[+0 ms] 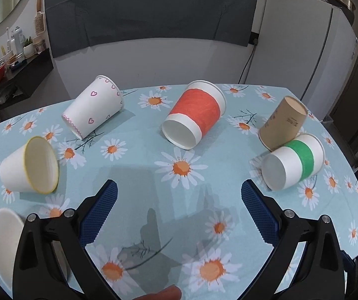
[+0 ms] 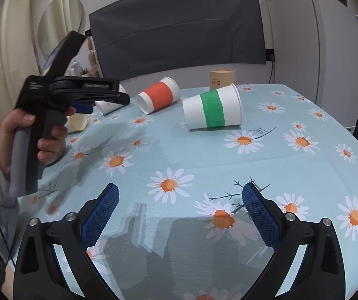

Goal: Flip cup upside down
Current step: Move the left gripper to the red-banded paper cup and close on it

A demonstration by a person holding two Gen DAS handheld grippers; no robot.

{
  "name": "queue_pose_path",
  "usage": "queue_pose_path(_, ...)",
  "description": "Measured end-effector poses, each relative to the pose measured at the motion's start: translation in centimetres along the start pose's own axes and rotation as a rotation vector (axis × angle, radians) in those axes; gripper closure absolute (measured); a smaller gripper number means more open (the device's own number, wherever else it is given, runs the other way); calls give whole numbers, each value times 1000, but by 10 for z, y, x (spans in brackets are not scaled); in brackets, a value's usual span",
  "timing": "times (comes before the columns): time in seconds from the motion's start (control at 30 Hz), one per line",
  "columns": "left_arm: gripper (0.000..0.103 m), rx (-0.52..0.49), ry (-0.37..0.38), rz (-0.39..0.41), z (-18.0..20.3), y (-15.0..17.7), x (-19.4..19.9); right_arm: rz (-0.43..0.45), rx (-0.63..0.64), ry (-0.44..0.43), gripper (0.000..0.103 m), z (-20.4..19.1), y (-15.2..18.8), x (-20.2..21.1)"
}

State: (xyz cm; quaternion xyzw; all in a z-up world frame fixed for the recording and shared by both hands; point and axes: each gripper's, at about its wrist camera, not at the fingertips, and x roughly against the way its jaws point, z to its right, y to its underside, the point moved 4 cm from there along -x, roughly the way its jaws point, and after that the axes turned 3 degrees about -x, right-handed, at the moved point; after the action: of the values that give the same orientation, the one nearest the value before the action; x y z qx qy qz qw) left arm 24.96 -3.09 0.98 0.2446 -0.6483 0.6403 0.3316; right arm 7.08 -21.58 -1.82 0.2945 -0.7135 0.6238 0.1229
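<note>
Several paper cups lie on their sides on the daisy tablecloth (image 1: 179, 130). In the left wrist view: a yellow-rimmed cup (image 1: 30, 166) at left, a heart-patterned cup (image 1: 94, 106), a red-banded cup (image 1: 194, 115) in the middle, a brown cup (image 1: 282, 122) leaning on a green-banded cup (image 1: 294, 161) at right, and a plain white cup (image 1: 4, 240) at lower left. My left gripper (image 1: 179, 190) is open and empty above the cloth. My right gripper (image 2: 180, 192) is open and empty. The green-banded cup (image 2: 212, 110) lies ahead of it, the red-banded cup (image 2: 159, 97) and brown cup (image 2: 222, 78) beyond.
The left hand-held gripper (image 2: 79, 92) hovers at the left of the right wrist view, over the heart cup (image 2: 109, 106). A white fridge (image 2: 329, 50) stands at the back right. A dark cloth (image 1: 151, 10) hangs on the wall. A cluttered shelf (image 1: 9, 67) is at left.
</note>
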Motion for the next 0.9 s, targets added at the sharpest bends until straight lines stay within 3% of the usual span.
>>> queue_pose_path(0.1,6,1,29,-7,1,-16,-19,0,2,-11,8,0,-1,0)
queue_pose_path(0.33,6,-39,3,-36,7,-46,-64,-10,3,-35,8,1,-1,-3)
queue_pose_path(0.7,6,-47,61,-48,10,-70,-99,-15,16,-65,8,-2,-1,-3)
queue_pose_path(0.73,7,-51,62,-52,11,-70,-101,-16,17,-67,8,-3,-1,-3)
queue_pose_path(0.77,21,-55,64,-63,13,-70,-104,-17,17,-69,8,-3,-1,-3)
queue_pose_path(0.83,34,-75,63,-90,17,-67,-107,-24,17,-73,8,-4,0,-3)
queue_pose_path(0.9,39,-96,38,-88,20,-65,-105,-32,16,-79,8,-3,-1,-5)
